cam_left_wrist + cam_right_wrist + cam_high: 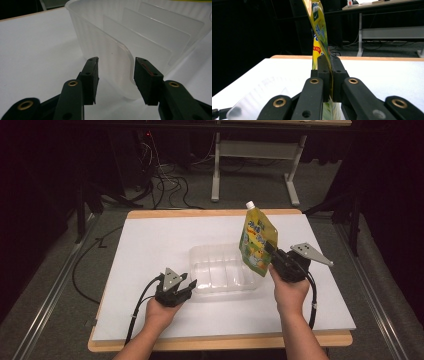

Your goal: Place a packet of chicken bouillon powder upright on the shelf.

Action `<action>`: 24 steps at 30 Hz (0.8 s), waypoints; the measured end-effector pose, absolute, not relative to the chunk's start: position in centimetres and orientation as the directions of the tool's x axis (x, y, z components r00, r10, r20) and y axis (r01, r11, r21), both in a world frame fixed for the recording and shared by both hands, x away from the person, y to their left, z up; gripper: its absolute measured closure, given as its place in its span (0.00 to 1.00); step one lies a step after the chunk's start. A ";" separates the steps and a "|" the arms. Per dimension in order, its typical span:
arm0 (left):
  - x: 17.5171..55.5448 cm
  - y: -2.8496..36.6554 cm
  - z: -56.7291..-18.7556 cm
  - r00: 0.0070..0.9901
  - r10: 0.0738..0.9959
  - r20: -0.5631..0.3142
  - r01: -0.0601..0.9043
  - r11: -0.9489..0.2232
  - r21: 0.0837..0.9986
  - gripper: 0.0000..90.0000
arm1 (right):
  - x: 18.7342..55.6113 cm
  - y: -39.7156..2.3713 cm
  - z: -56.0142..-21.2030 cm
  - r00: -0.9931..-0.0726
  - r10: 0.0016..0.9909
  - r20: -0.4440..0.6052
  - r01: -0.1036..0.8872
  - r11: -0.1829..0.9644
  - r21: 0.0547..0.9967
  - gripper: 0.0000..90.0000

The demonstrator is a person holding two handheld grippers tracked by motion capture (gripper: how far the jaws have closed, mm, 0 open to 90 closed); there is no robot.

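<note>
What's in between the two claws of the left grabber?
In the left gripper view, the rounded corner wall of the clear plastic tray sits between the left gripper jaws; a gap shows beside each pad, so they aren't squeezing it.

Table (pixel 320 338): wooden top, pale edge visible front and back. White board (pixel 150 250) covers nearly all of it. Clear plastic tray (pixel 222 270) with ribbed dividers sits directly on the board, near centre, slightly toward the front. Grey floor around the table, cables behind it.
</note>
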State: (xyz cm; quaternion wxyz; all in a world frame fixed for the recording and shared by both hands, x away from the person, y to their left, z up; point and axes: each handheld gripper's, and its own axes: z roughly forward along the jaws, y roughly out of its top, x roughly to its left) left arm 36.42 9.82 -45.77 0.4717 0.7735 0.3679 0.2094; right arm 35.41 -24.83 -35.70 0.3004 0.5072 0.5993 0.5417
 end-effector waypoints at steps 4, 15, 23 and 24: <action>36.5 9.8 -45.7 0.640 0.768 -0.029 0.378 -0.282 0.882 0.61 | 35.5 -24.7 -35.8 -0.304 0.932 0.197 0.286 -0.107 0.952 1.00; 36.4 9.5 -45.8 0.648 0.762 -0.020 0.374 -0.296 0.879 0.64 | 35.5 -24.5 -35.6 -0.305 0.933 0.193 0.264 -0.111 0.958 1.00; 36.4 9.4 -45.8 0.650 0.760 -0.018 0.374 -0.299 0.878 0.66 | 35.1 -24.0 -34.9 -0.327 0.924 0.199 0.243 -0.121 0.962 1.00; 36.3 9.3 -45.8 0.652 0.758 -0.016 0.374 -0.304 0.876 0.67 | 35.1 -23.9 -34.9 -0.328 0.923 0.201 0.243 -0.123 0.962 1.00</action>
